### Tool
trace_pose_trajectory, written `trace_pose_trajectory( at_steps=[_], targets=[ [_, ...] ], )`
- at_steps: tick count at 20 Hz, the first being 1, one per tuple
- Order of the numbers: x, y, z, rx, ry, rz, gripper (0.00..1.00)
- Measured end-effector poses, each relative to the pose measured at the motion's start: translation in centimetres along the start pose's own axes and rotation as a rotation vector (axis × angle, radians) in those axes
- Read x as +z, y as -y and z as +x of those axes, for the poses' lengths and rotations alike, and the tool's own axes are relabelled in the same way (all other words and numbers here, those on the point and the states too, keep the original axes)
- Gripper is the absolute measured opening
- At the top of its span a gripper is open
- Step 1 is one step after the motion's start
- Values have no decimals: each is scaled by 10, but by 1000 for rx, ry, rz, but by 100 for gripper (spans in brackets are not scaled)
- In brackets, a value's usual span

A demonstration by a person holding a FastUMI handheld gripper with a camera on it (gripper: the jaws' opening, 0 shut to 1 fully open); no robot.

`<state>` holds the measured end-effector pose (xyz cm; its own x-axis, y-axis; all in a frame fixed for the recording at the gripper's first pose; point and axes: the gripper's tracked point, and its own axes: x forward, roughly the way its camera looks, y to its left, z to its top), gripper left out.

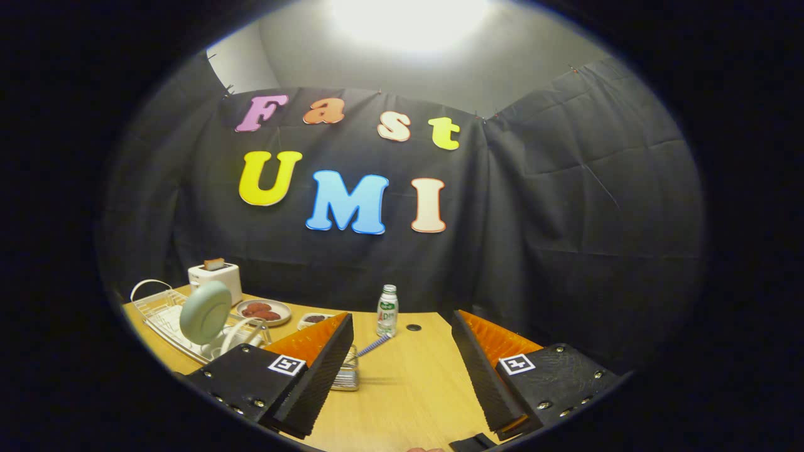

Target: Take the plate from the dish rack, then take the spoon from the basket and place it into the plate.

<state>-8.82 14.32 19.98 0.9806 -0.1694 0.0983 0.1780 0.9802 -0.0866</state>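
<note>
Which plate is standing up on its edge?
The pale green plate in the white wire dish rack stands on edge. The plate by the toaster lies flat, holding food. The open gripper holds nothing.

It was a staged recording booth dressed as a kitchen corner: black cloth (565, 207) hung as walls around a wooden table (408, 389). At the far left stood a toaster (215, 278) and a wire dish rack (164, 317); a small bottle (387, 311) stood farther right.
</note>
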Motion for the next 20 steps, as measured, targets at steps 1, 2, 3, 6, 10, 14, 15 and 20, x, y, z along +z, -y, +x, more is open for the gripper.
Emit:
trace_pose_trajectory(
  at_steps=[1,2,3,6,10,14,15,20],
  targets=[
    [10,-14,2,26,12,0,96],
    [22,-31,5,60,22,0,96],
    [30,-45,7,89,29,3,96],
    [51,-85,17,184,37,9,96],
    [69,-131,28,280,23,29,96],
    [80,-166,36,355,26,30,96],
    [83,-174,38,371,25,29,96],
    [87,-204,44,417,18,32,96]
  ],
)
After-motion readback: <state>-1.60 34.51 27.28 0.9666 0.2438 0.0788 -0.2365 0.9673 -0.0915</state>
